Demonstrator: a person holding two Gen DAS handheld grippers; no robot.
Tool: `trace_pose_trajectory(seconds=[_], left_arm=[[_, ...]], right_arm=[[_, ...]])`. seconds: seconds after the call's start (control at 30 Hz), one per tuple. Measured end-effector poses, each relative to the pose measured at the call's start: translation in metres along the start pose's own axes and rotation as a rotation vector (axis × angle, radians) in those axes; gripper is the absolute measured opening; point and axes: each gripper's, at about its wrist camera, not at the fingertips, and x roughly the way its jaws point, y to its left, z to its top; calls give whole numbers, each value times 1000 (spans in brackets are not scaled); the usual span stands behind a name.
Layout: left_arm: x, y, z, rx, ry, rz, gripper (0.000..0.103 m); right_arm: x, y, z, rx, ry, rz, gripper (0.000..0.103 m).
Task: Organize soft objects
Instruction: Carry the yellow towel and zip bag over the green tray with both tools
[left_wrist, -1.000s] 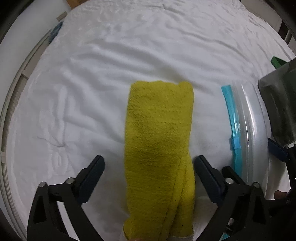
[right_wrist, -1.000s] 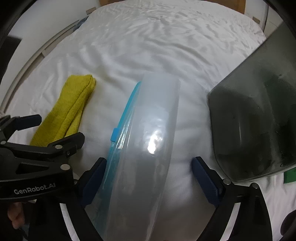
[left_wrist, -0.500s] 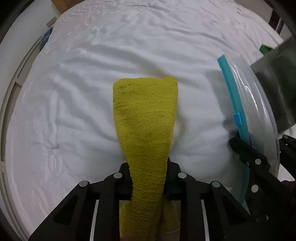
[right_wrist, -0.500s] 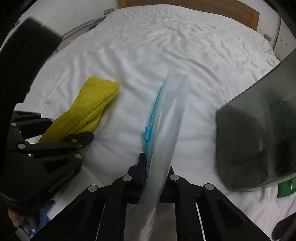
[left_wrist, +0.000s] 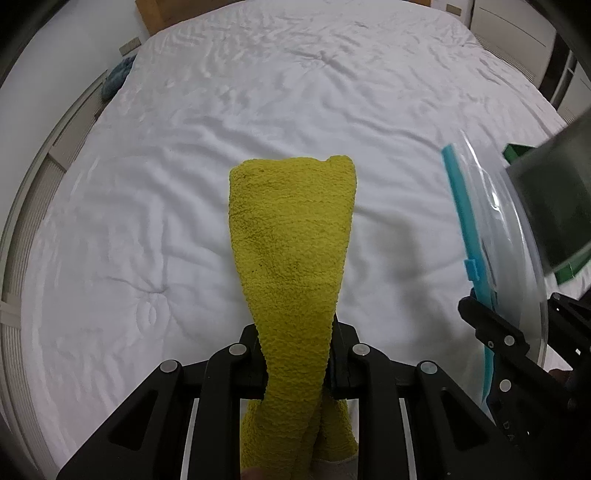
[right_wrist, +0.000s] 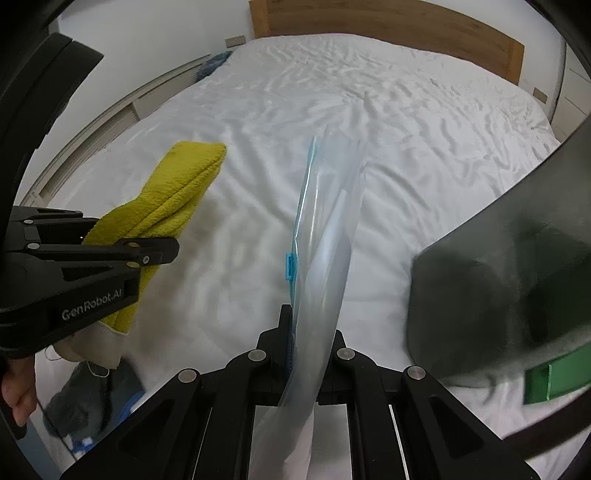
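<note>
My left gripper (left_wrist: 297, 354) is shut on a folded yellow towel (left_wrist: 295, 236) and holds it lifted above the white bed; the towel's far end sticks out forward. The towel (right_wrist: 173, 188) and the left gripper (right_wrist: 162, 253) also show at the left of the right wrist view. My right gripper (right_wrist: 308, 350) is shut on a clear zip bag (right_wrist: 328, 229) with a blue zipper strip and slider (right_wrist: 289, 267), held up on edge. The bag (left_wrist: 491, 229) shows at the right of the left wrist view.
The white quilted bed (left_wrist: 258, 92) fills both views, with a wooden headboard (right_wrist: 388, 26) at the far end. A dark translucent bag (right_wrist: 509, 273) and a green object (right_wrist: 554, 380) are at the right. Grey and blue cloth (right_wrist: 92, 398) lies at the near left.
Both grippers went from open to shut, the left on the towel and the right on the zip bag. Both things have since been lifted off the bed.
</note>
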Motion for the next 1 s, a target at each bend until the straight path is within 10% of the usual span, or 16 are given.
trace_pose_trajectory(seconds=[1.0], left_arm=[[-81,-122,-117,14,140,-34,18]], right_arm=[[-158,-62,-110,-168,130,133,7]])
